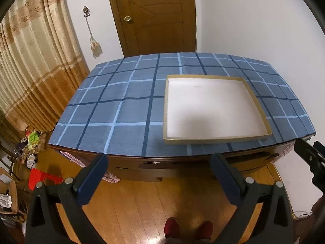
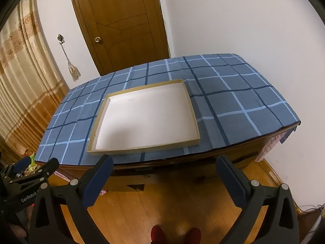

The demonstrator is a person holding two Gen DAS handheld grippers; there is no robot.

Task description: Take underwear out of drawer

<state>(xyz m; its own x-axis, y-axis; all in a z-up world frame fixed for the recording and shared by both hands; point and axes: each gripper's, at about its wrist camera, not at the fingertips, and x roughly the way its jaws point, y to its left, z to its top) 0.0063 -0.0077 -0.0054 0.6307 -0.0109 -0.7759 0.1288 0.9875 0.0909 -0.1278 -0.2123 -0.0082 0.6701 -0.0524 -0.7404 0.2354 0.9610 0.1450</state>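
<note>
The right tool (image 2: 164, 174) fills the bottom of the frame, its two blue-padded fingers (image 2: 97, 183) spread wide with nothing between them. Beyond it, mid-frame, a shallow tan box (image 2: 195, 120) with a white floor lies on a blue checked cloth (image 2: 233, 101) covering the surface. The left tool (image 2: 30, 166) enters at lower left. A wooden door (image 2: 121, 24) stands at upper centre, a curtain (image 2: 24, 81) at left, red shoes (image 2: 158, 233) on the wooden floor (image 2: 162, 207) at the bottom edge.
</note>
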